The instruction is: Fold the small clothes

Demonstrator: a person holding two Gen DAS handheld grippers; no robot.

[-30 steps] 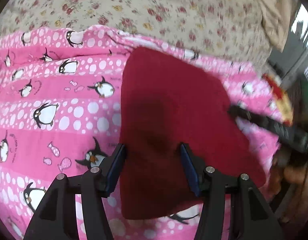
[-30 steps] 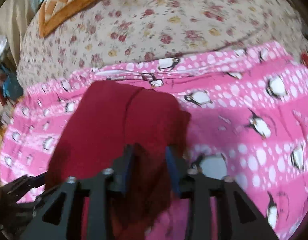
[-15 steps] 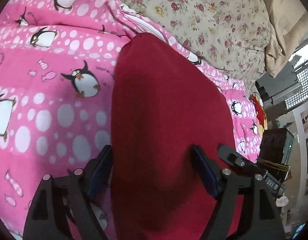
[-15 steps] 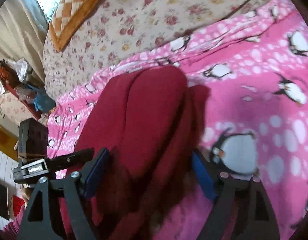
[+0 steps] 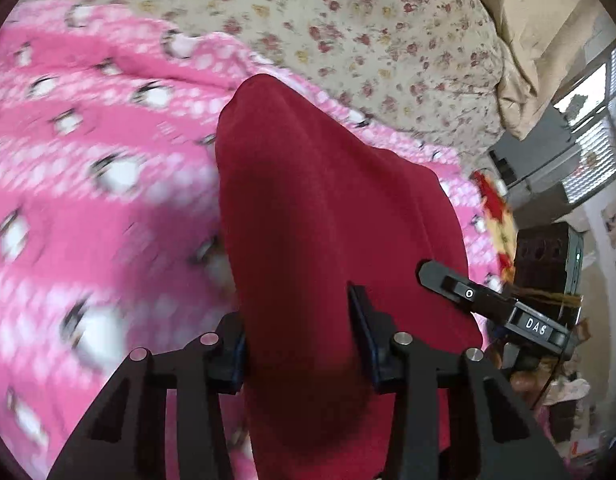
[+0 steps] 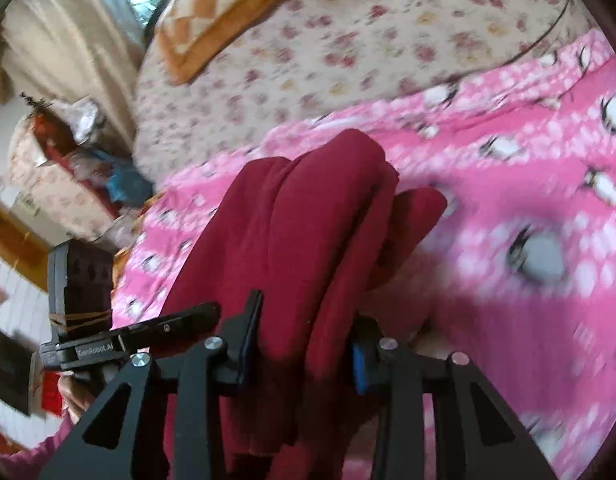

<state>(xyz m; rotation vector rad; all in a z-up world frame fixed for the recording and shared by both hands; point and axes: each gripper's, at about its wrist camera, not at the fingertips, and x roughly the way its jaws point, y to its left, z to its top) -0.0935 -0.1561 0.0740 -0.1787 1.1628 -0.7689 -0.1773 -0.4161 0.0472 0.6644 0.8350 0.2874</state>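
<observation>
A soft, folded red cloth (image 5: 332, 240) on the pink blanket (image 5: 107, 208) is clamped by both just-closed grippers: left (image 5: 299, 344); right (image 6: 303, 344).

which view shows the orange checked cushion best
The right wrist view: the orange checked cushion lies nearly whole on the floral bedspread, upper left, its diamond pattern readable. The left wrist view catches only an orange sliver of it at the top edge.

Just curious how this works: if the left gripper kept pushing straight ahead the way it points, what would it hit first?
The dark red cloth garment: it already lies between the left gripper, whose jaws have just been closing. Beyond it comes the pink penguin-print blanket, though depth is unclear.
</observation>
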